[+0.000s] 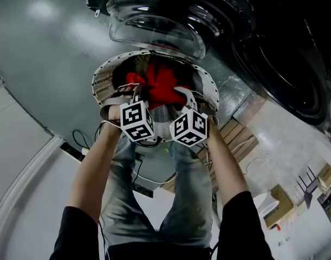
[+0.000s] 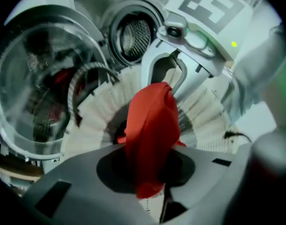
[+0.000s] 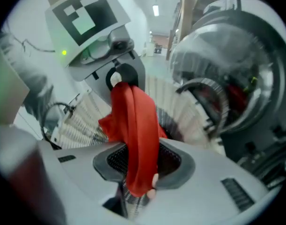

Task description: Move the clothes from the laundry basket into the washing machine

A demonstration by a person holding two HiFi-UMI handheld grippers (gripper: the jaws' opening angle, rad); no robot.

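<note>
Matt red cloth (image 1: 162, 85), white ribbed plastic basket (image 1: 102, 81), glossy clear door glass (image 1: 154, 26), metal drum (image 2: 133, 34).

Garment (image 1: 162, 85) btwn L claw (image 1: 136, 93), R claw (image 1: 181, 95), over basket (image 1: 100, 83); washer (image 1: 154, 23) behind.

The head camera is looking steeply down past both forearms at the left claw (image 1: 135, 92), the right claw (image 1: 185, 95) and the laundry basket (image 1: 102, 79) below the washing machine door (image 1: 154, 23). Each claw camera is riding close behind its own jaws and facing the other claw across the red garment (image 2: 150, 125). All three views are sharing garment, basket and door.
</note>
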